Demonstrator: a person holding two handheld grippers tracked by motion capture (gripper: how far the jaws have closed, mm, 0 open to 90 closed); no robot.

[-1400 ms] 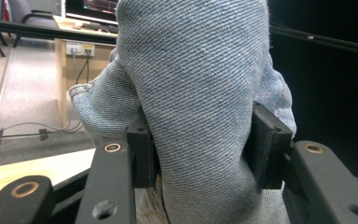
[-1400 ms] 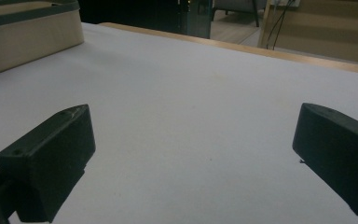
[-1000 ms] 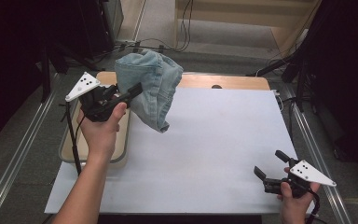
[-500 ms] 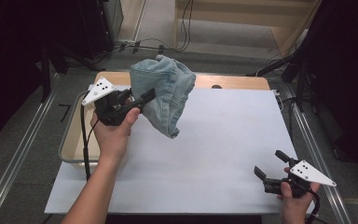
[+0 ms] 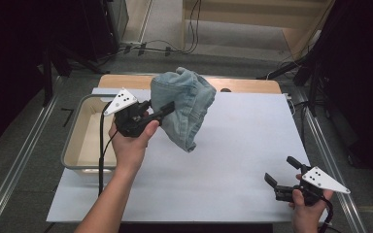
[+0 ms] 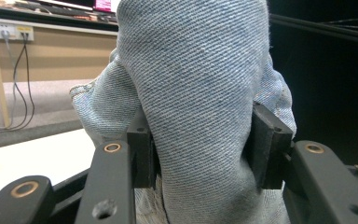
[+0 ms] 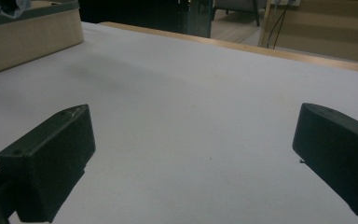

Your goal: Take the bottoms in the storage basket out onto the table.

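Note:
A bundle of light blue denim cloth (image 5: 184, 109) hangs in the air over the left middle of the white table (image 5: 243, 145). My left gripper (image 5: 167, 107) is shut on it. In the left gripper view both pads press into a thick fold of the denim cloth (image 6: 200, 107). The cloth's lower end droops close to the table. My right gripper (image 5: 281, 170) rests low at the table's near right corner, jaws spread wide. In the right gripper view its fingertips (image 7: 51, 154) stand far apart over the bare table (image 7: 191, 116) with nothing between them.
A beige bin (image 5: 80, 141) with a grey rim sits at the table's left edge, beside my left hand; its wall (image 7: 28, 32) appears in the right gripper view. Cables lie on the floor beyond the table. Metal rails run along both sides.
My left gripper has carried the denim cloth rightward and a little down, from over the bin to over the table. The right gripper has stayed still.

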